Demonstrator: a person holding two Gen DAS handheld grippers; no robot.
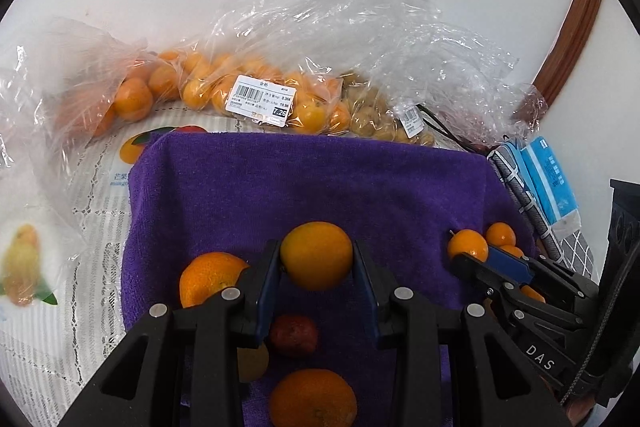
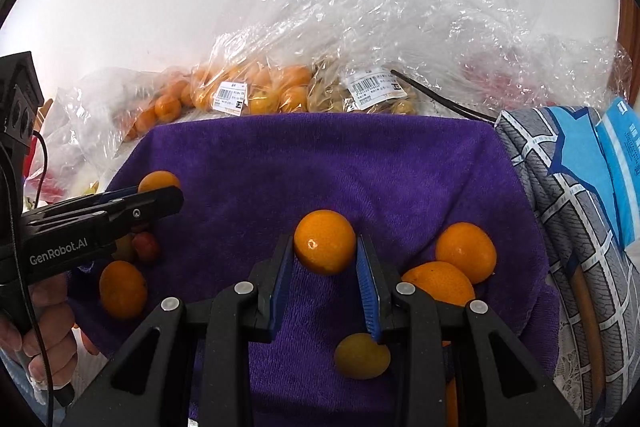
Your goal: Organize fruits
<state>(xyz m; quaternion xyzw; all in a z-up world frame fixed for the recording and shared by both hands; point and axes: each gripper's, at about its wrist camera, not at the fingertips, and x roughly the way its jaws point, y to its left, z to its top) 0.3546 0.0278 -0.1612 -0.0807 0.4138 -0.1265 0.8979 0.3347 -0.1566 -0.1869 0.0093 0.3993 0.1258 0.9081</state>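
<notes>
Two grippers, each with a fruit pinched between its blue pads, both over the purple towel (image 1: 304,183). The left gripper (image 1: 317,269) is closed on a yellow-orange citrus (image 1: 316,254), pads pressed to both its sides; can't tell if the fruit is lifted or resting on the cloth. From the right wrist view that gripper (image 2: 160,197) comes in side-on from the left, with the same fruit (image 2: 159,181) peeking over its tip. The right gripper (image 2: 325,259) is clamped on a small orange (image 2: 325,242), and in the left view it (image 1: 478,259) sits at the towel's right side with that orange (image 1: 467,245) at its tip. Loose stuff on the towel: an orange (image 1: 210,277) just left of the left gripper, a dark red fruit (image 1: 294,335) below its jaws, and another orange (image 1: 313,399) near the bottom edge. On the right side there's a pair of oranges (image 2: 466,251) touching each other, plus a yellowish one (image 2: 362,355) under the right pad. Behind the towel, along the wall, clear bags (image 1: 224,91) of oranges with price labels lie next to a bag of brownish fruit (image 1: 372,111). A blue packet (image 1: 550,183) lies off the towel's right edge.
</notes>
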